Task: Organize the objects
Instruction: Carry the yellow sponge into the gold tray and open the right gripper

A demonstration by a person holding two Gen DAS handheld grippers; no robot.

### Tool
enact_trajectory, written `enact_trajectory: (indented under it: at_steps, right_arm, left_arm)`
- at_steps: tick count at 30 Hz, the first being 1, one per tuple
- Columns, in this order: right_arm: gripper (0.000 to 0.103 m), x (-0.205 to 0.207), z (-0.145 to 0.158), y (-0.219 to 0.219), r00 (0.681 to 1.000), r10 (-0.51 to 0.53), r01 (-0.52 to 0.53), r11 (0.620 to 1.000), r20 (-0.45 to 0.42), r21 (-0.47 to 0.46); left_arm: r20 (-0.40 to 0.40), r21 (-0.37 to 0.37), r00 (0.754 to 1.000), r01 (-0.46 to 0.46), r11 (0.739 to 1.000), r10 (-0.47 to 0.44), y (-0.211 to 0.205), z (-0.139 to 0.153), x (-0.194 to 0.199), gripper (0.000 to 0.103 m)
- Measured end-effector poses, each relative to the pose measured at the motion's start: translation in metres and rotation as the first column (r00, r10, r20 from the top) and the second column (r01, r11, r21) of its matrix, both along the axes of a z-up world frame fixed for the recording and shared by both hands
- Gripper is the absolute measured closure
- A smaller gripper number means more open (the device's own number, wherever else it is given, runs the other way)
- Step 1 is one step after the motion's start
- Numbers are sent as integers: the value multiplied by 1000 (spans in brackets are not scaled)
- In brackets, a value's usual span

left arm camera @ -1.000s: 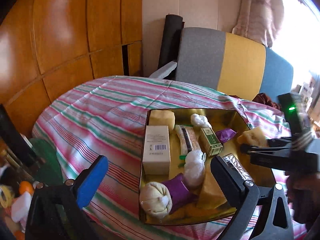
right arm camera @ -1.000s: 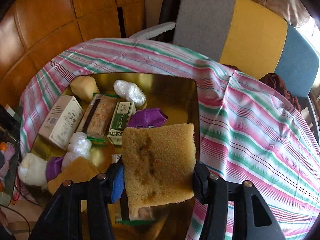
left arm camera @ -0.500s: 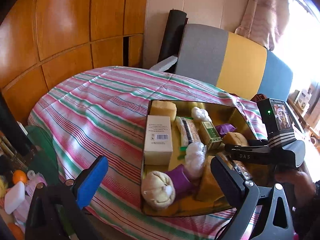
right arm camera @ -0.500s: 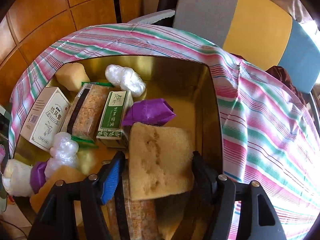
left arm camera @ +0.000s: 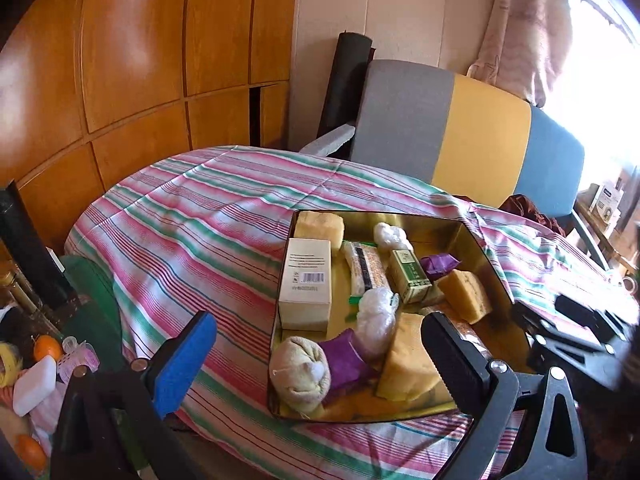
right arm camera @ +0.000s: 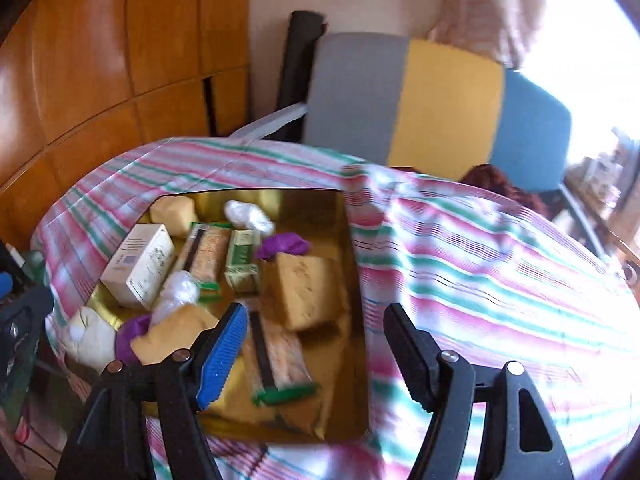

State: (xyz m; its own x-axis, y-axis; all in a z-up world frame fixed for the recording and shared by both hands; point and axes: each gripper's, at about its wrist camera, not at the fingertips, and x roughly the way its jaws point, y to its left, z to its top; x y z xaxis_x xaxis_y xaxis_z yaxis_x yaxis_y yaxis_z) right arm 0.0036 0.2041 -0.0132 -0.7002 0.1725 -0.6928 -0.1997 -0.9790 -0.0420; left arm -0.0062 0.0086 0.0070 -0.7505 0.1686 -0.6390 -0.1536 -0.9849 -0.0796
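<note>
A gold tray (left arm camera: 485, 248) (right arm camera: 359, 320) sits on the striped tablecloth and holds several items. Among them are a white box (left arm camera: 306, 280) (right arm camera: 140, 266), a green box (left arm camera: 410, 276), wrapped snack bars (right arm camera: 280, 356), purple wraps and yellow sponges. A brown sponge (left arm camera: 466, 296) (right arm camera: 308, 292) lies near the tray's right wall, free of any grip. My right gripper (right arm camera: 314, 356) hovers open above the tray's near right corner with nothing between its fingers, and it also shows in the left wrist view (left arm camera: 560, 328). My left gripper (left arm camera: 320, 364) stands wide open in front of the tray's near left side, holding nothing.
A grey, yellow and blue chair (left arm camera: 460, 128) stands behind the round table (left arm camera: 192, 232). Wooden panels line the left wall. Clutter with oranges and a white bar (left arm camera: 36, 372) sits low at the left. Striped cloth spreads right of the tray (right arm camera: 500, 280).
The right gripper lowered the brown sponge into the tray, let go of it and drew back up toward the tray's near right corner. The left gripper stayed about where it was.
</note>
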Motion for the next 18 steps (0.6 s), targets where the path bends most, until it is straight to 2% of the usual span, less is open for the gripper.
enact_trajectory:
  at_steps: [6, 13, 18]
  right_arm:
    - [31, 23, -6, 7, 998, -66, 66, 998, -12, -8]
    - [31, 26, -9, -4, 999, -35, 35, 999, -20, 1]
    - [31, 21, -11, -12, 1000, -14, 15, 1000, -16, 8]
  left_arm:
    - [0, -1, 1000, 17, 1000, -17, 7, -2, 11, 0]
    - [-53, -28, 999, -11, 1000, 9, 8, -2, 18, 0]
    - [-40, -23, 999, -17, 1000, 16, 3, -6, 13, 0]
